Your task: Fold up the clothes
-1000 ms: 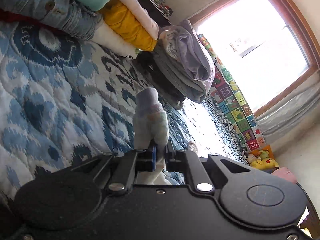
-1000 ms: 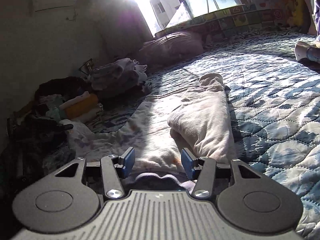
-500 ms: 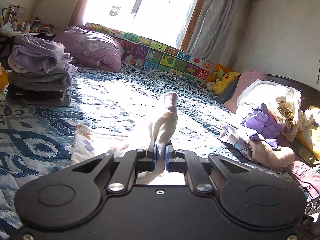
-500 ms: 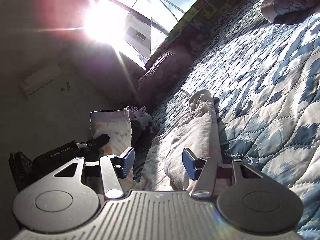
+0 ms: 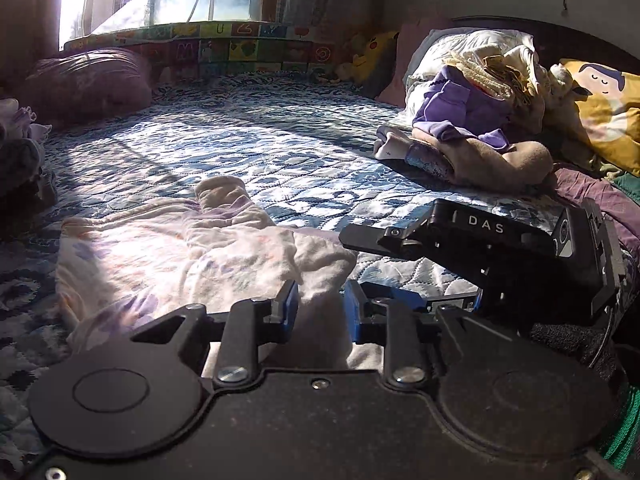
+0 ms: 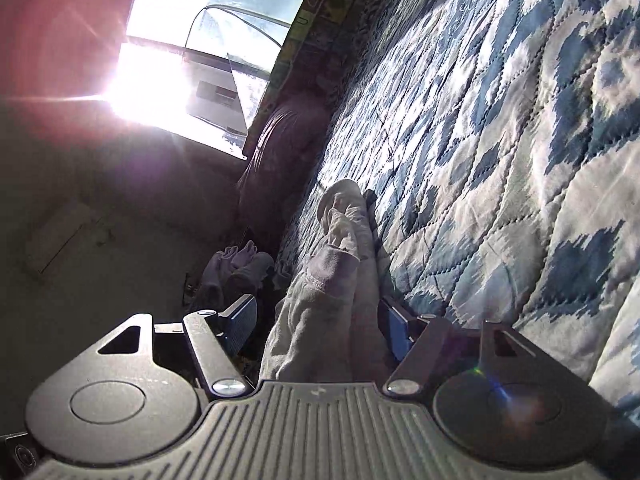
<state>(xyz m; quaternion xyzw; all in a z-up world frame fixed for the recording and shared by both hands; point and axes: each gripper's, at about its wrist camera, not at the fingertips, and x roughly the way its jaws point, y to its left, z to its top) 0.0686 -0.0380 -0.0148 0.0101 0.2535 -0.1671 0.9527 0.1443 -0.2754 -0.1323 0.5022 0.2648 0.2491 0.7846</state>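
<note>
A pale garment [image 5: 180, 256] with faint purple and orange print lies spread on the blue-and-white quilt [image 5: 280, 140], one sleeve folded across it. My left gripper [image 5: 320, 312] is low at its near edge. The blue pads are apart, and a bunched fold of cloth sits between them. The right gripper's black body [image 5: 500, 248] shows just to the right, close beside the left one. In the right wrist view, rolled sideways, my right gripper [image 6: 318, 328] is wide open. The garment [image 6: 336, 264] runs out between its fingers, along the quilt [image 6: 500, 160].
A heap of loose clothes [image 5: 472, 112] and a yellow cushion [image 5: 600, 108] lie at the right by the headboard. At the far left are a purple pillow [image 5: 88, 80] and a folded stack [image 5: 20, 152]. An alphabet mat [image 5: 224, 48] lines the window wall.
My left gripper swung round, came down to the bed with the cloth and opened its fingers. The right gripper rolled sideways and closed in on the garment's edge, staying open.
</note>
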